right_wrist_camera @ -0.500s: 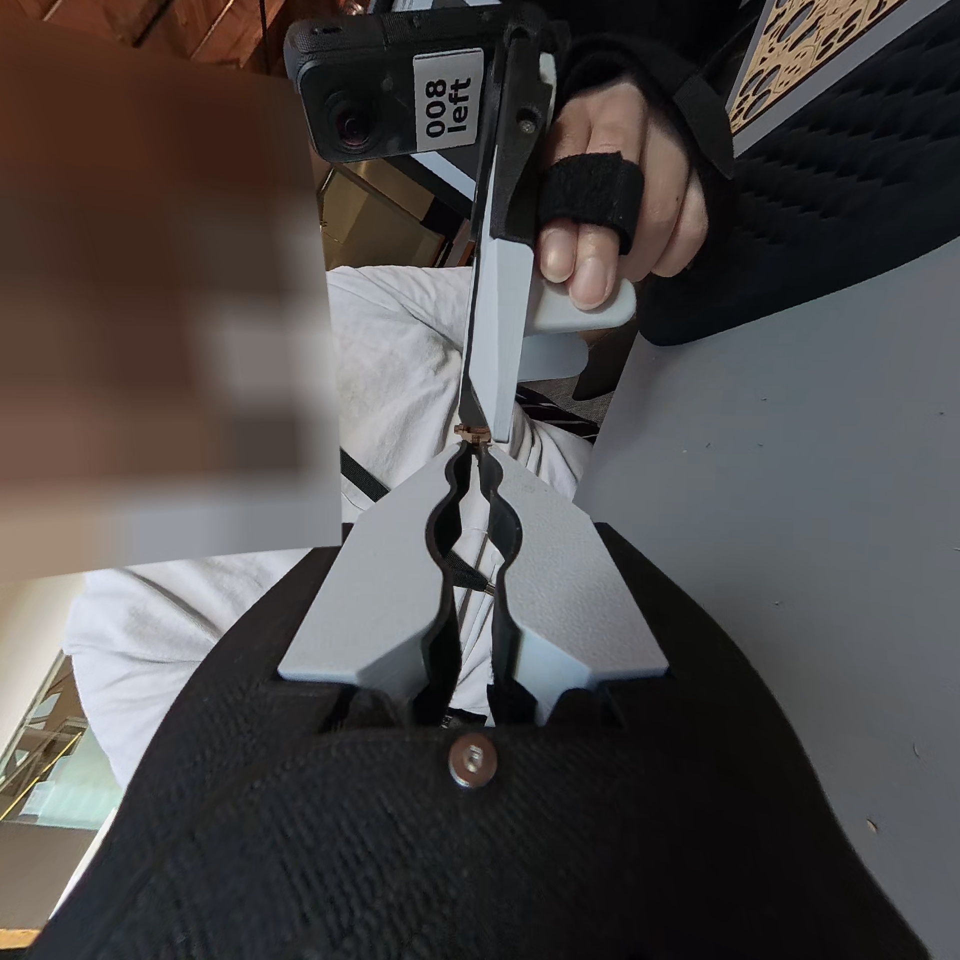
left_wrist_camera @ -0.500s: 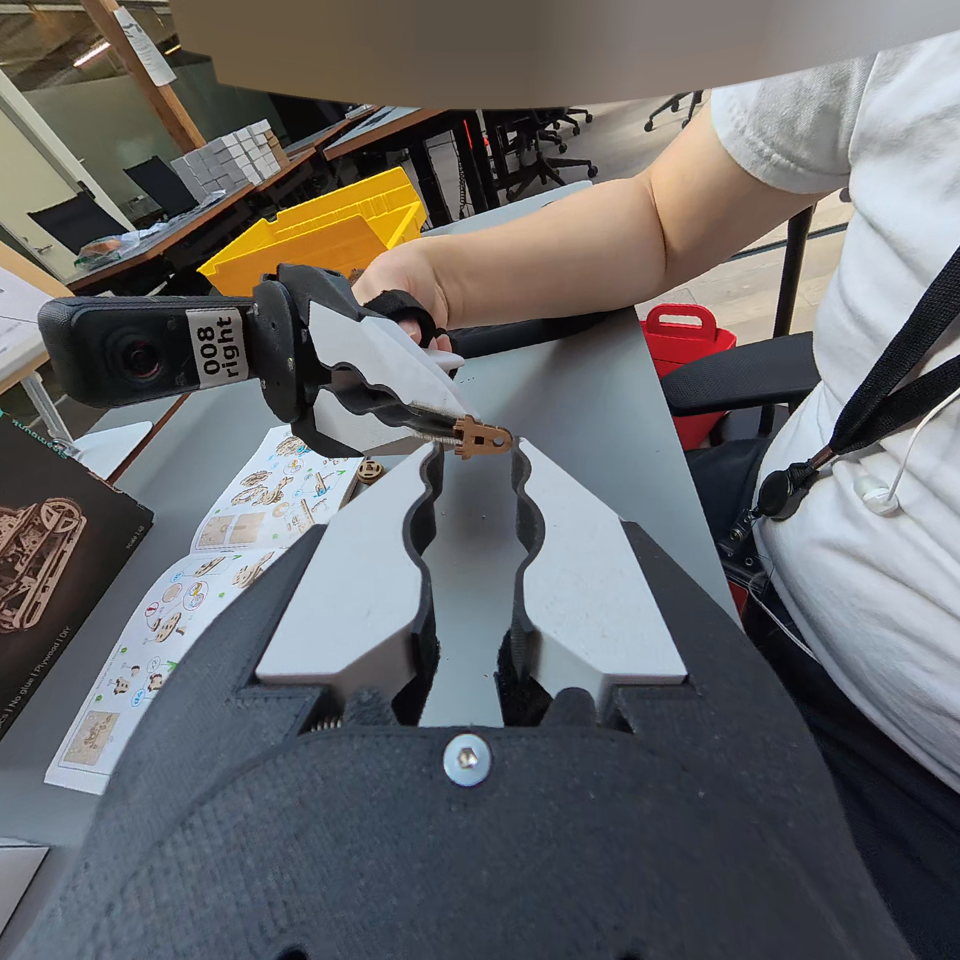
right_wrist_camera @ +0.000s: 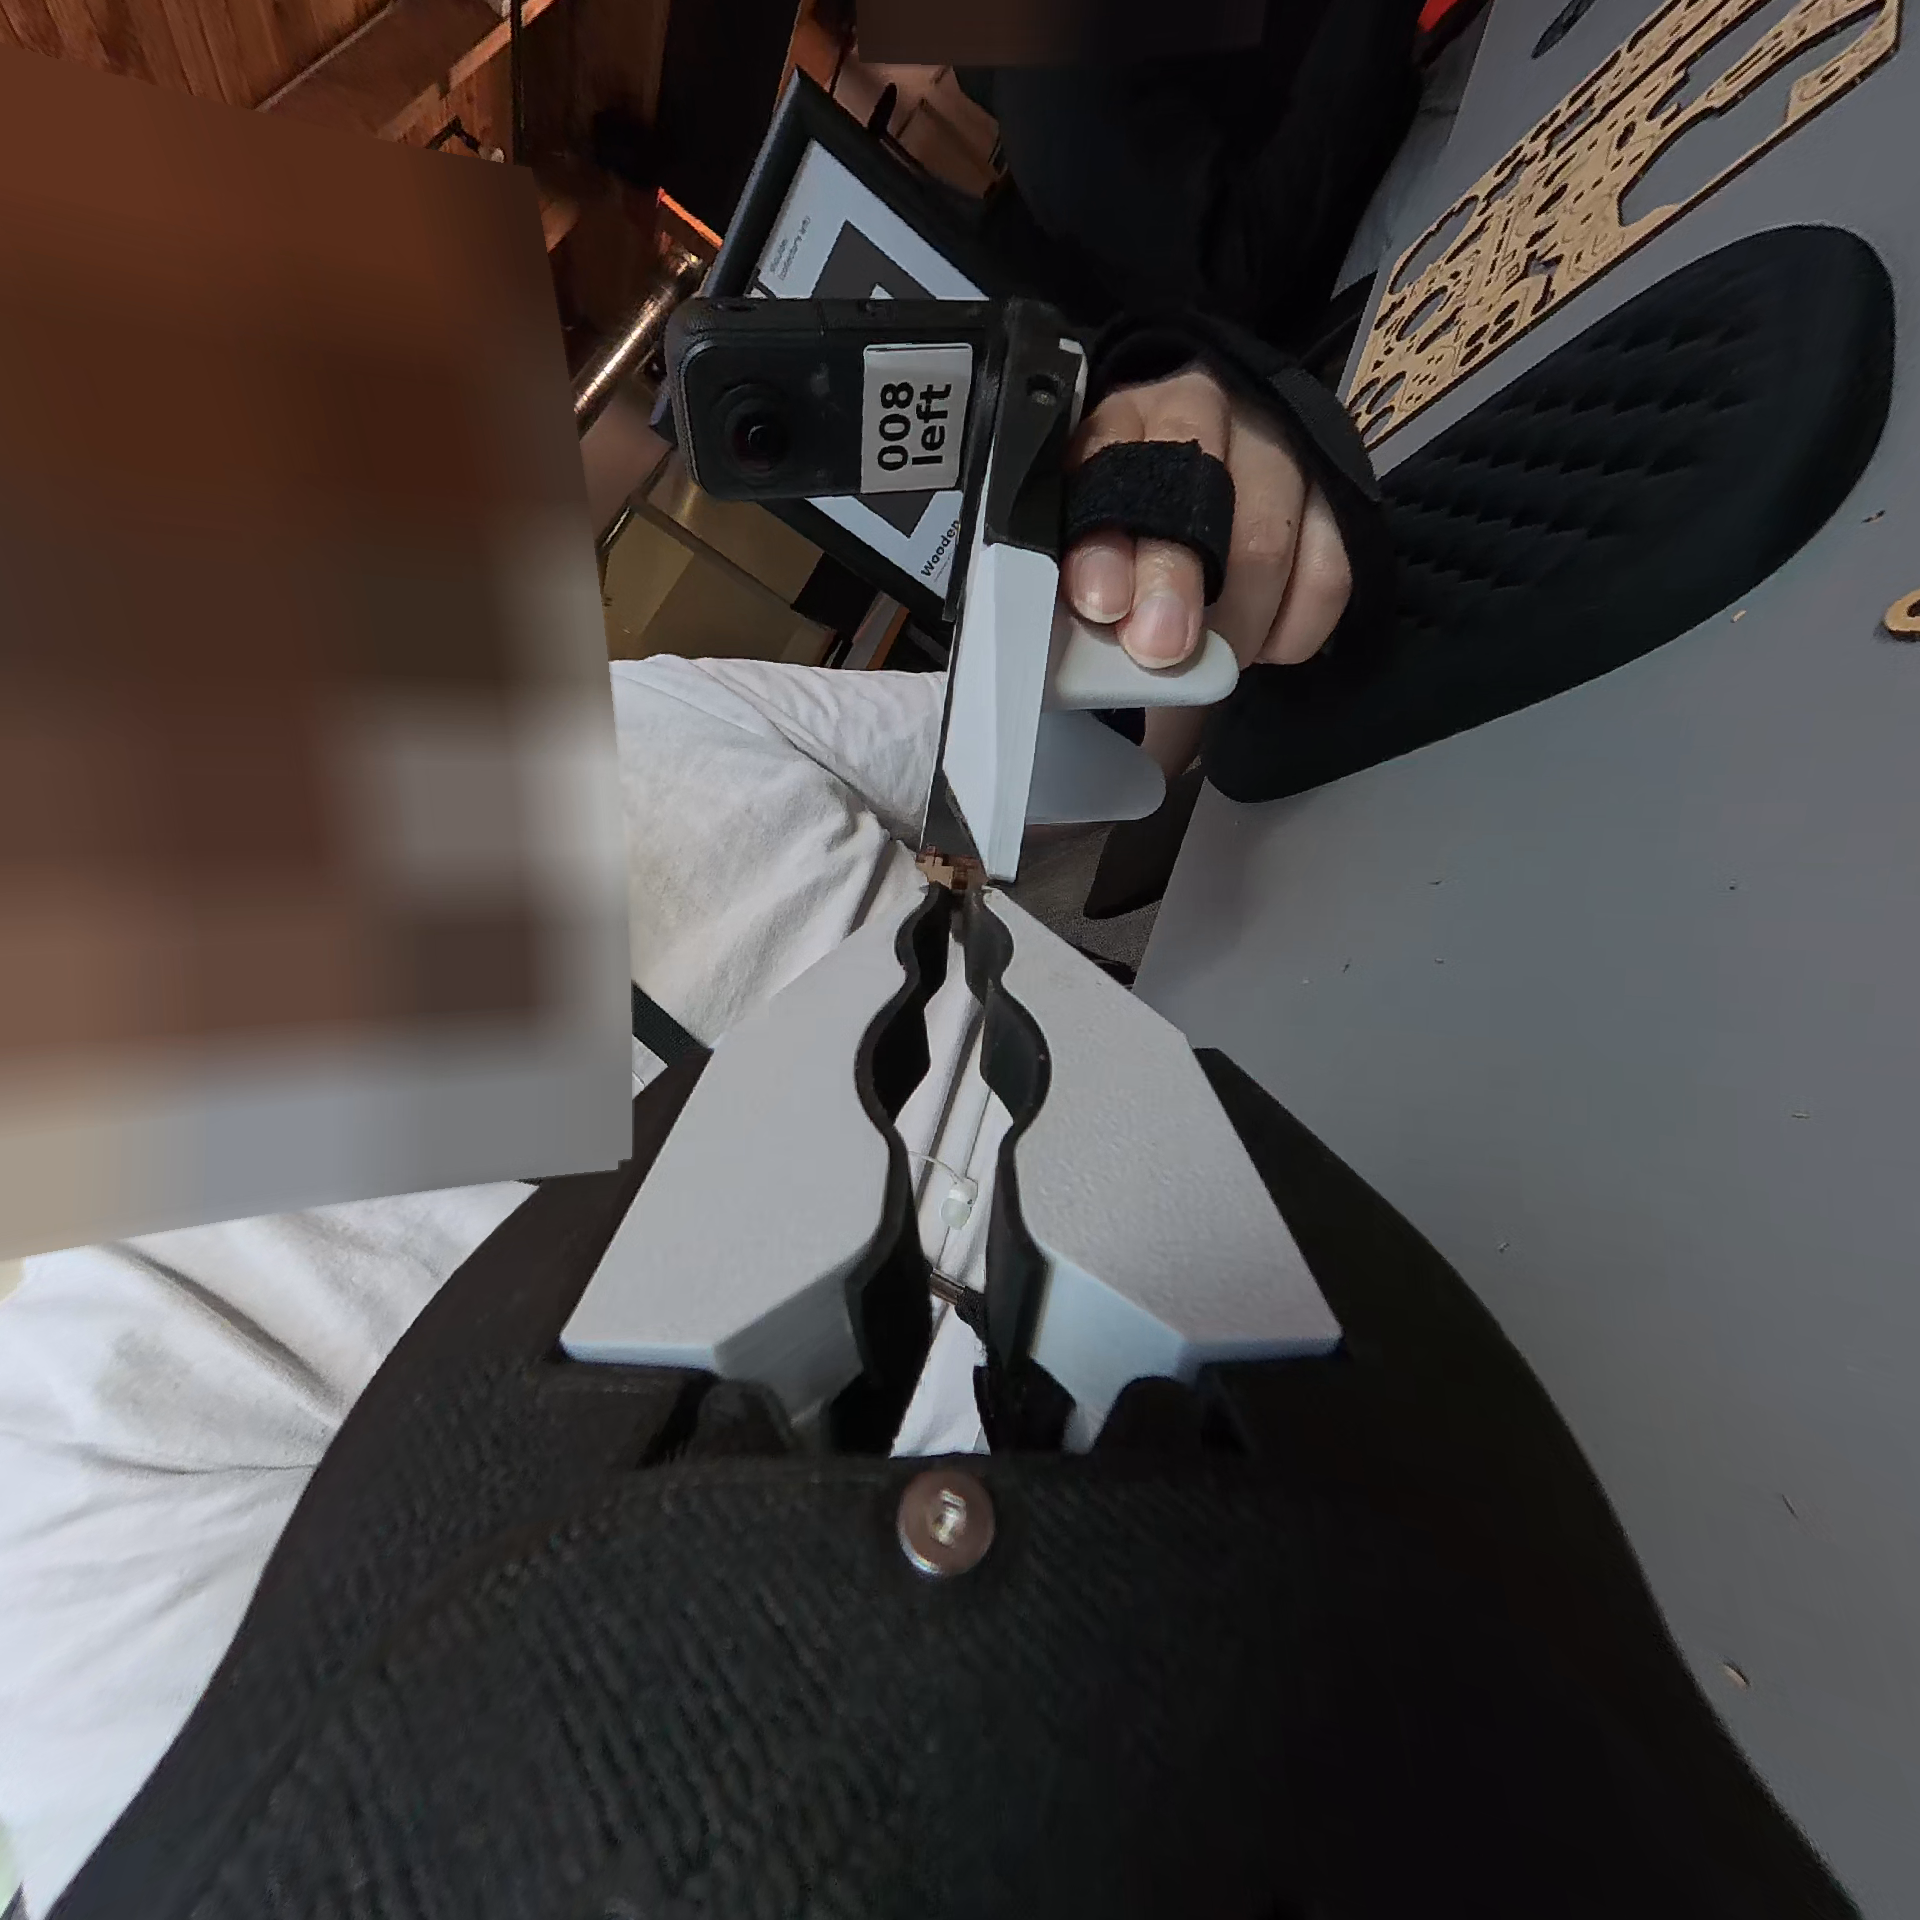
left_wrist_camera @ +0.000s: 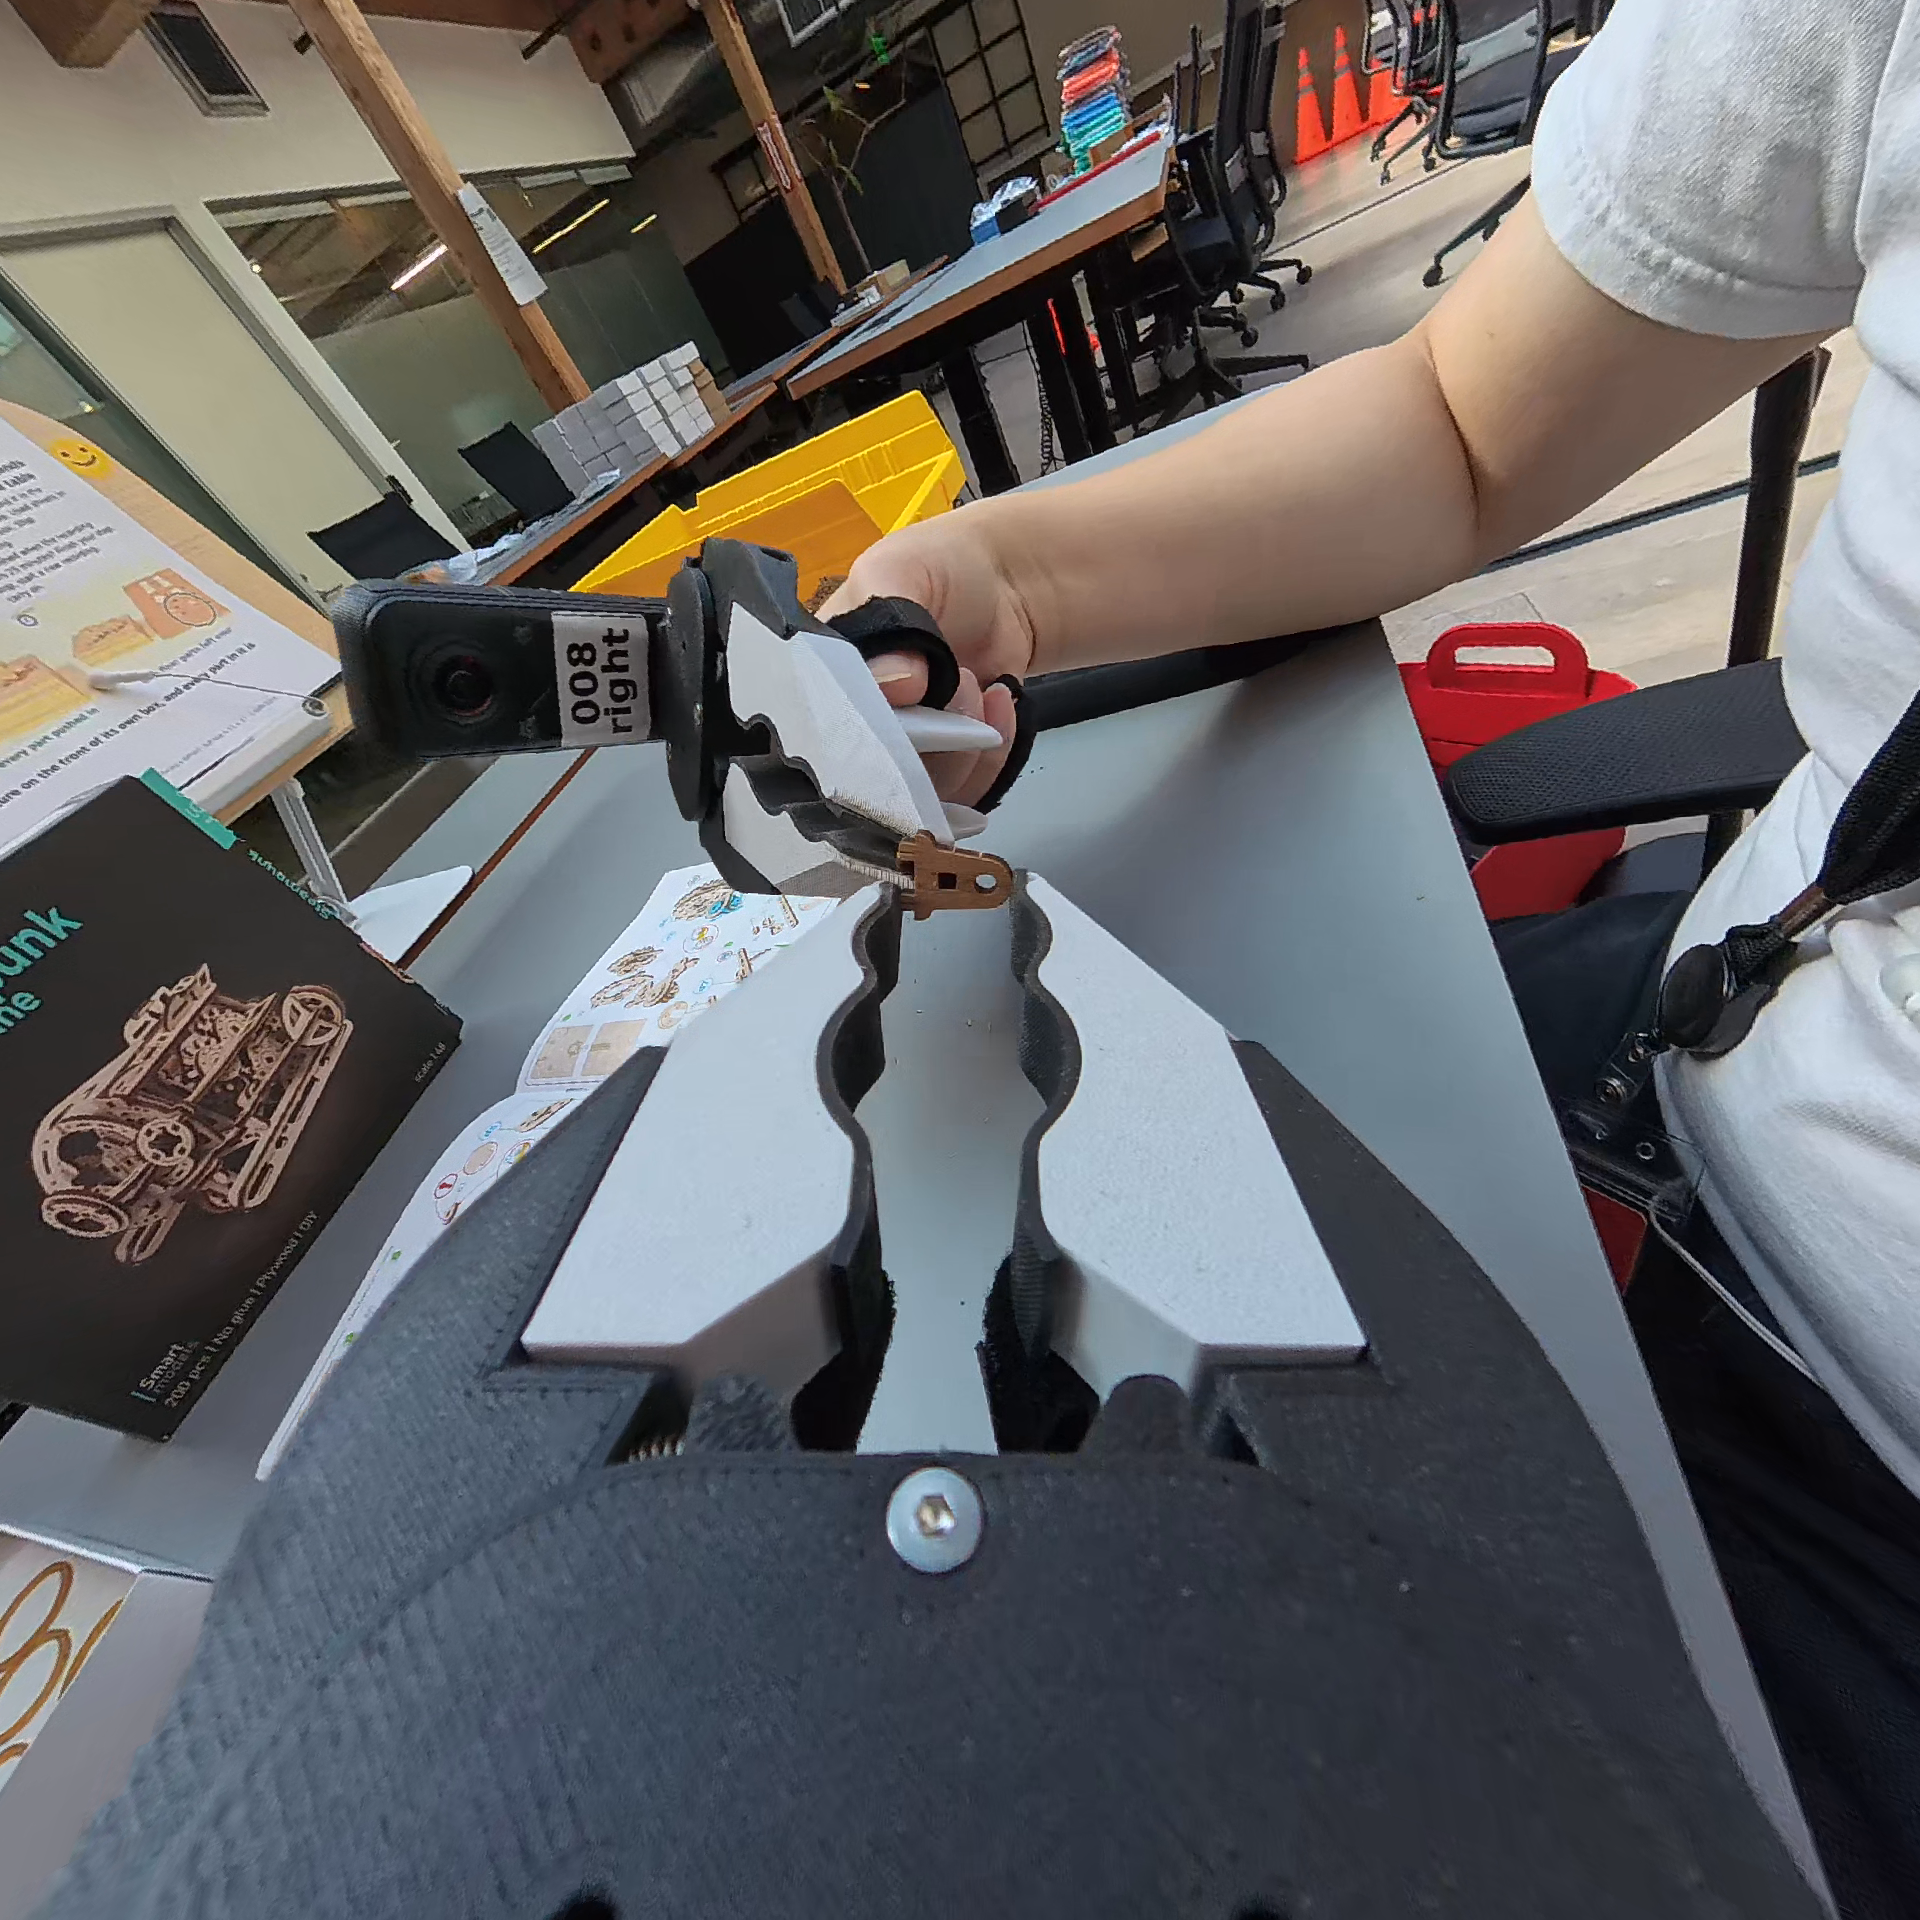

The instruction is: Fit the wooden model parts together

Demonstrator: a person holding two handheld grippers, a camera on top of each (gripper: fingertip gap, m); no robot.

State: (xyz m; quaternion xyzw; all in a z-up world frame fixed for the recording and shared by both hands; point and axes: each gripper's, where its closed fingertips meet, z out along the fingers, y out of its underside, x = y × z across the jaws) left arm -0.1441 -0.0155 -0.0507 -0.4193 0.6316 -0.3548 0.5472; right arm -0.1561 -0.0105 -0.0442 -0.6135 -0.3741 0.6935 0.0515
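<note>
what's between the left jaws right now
Left wrist view: only bare grey table shows between the open left gripper jaws; the wooden part, held by the right gripper, sits at their tips.

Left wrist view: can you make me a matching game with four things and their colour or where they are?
Things:
1. wooden part
2. bin
3. box
4. tub

Colour or place:
A. black, on the table at the left
B. red, past the table's right edge
C. in the jaws of the right gripper
D. yellow, behind the person's hand

Pairs: 1-C, 2-D, 3-A, 4-B
</note>
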